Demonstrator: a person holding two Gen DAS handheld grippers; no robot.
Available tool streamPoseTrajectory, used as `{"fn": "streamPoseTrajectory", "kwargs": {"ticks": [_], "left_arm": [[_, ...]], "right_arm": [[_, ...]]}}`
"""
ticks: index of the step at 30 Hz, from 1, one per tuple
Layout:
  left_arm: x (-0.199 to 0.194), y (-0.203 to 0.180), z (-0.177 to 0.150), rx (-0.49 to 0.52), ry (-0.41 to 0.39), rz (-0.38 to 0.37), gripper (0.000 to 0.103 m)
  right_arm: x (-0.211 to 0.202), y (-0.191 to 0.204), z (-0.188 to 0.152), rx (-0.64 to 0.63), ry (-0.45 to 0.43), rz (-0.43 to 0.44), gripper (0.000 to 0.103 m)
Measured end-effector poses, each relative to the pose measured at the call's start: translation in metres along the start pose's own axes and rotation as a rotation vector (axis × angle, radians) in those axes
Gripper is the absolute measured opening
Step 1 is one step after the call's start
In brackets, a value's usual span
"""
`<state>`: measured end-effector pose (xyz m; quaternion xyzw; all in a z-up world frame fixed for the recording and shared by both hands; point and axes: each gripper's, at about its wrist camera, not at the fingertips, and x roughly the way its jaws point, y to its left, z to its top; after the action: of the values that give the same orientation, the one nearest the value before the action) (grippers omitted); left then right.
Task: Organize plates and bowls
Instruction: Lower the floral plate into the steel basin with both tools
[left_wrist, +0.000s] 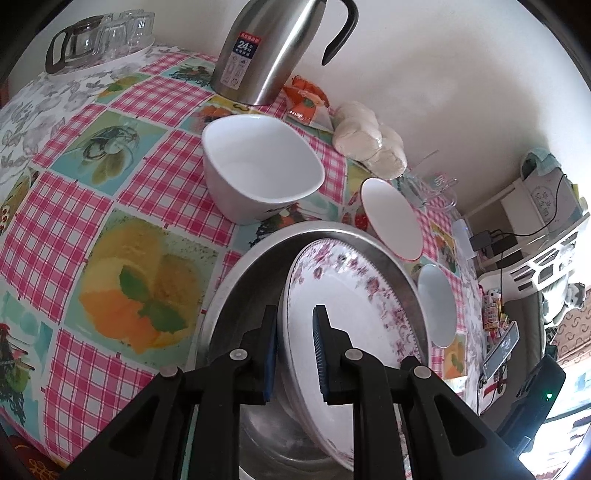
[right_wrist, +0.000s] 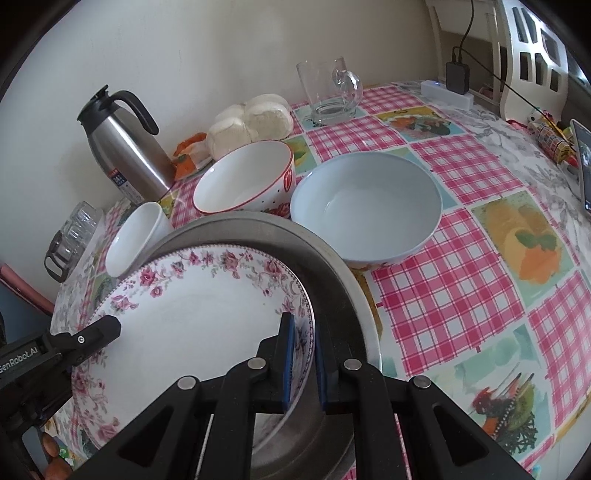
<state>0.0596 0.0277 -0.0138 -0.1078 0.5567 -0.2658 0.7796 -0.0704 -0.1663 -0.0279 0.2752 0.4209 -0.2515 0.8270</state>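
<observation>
On the checked tablecloth (right_wrist: 443, 295) I see a round metal basin (right_wrist: 332, 258), and inside it the floral plate (right_wrist: 192, 321) sits tilted, with its near side raised. I hold this plate with both tools. My left gripper (left_wrist: 295, 345) pinches the left edge of the plate: one blue pad is outside under the rim and the other pad lies on the white inner face. My right gripper (right_wrist: 303, 356) pinches the opposite edge in the same way, one pad on the inside and one on the outside of the flowered rim, close to the basin wall. Both pairs of fingers are nearly together, with only the plate rim between them. In the right wrist view the tip of the left gripper shows at the far left side of the plate.

Behind the basin stand three bowls. The plain white bowl (left_wrist: 258, 166) is near the steel thermos (left_wrist: 273, 48). The red-rimmed bowl (right_wrist: 243, 181) touches or almost touches the basin rim. The pale blue bowl (right_wrist: 365, 206) stands just beside it. Further back, near the wall, I see a bag of white buns (right_wrist: 251, 122) and a glass mug (right_wrist: 328, 88).
</observation>
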Motion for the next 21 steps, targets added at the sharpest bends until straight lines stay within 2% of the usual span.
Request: {"fn": "streamPoseTrajectory", "kwargs": {"ticks": [9, 21], "left_arm": [[0.018, 0.010, -0.003, -0.034, 0.068, 0.032, 0.017], [0.023, 0.000, -0.010, 0.021, 0.089, 0.114, 0.017]], "right_arm": [[0.008, 0.001, -0.001, -0.017, 0.016, -0.014, 0.014], [0.008, -0.001, -0.001, -0.040, 0.027, -0.024, 0.016]]}}
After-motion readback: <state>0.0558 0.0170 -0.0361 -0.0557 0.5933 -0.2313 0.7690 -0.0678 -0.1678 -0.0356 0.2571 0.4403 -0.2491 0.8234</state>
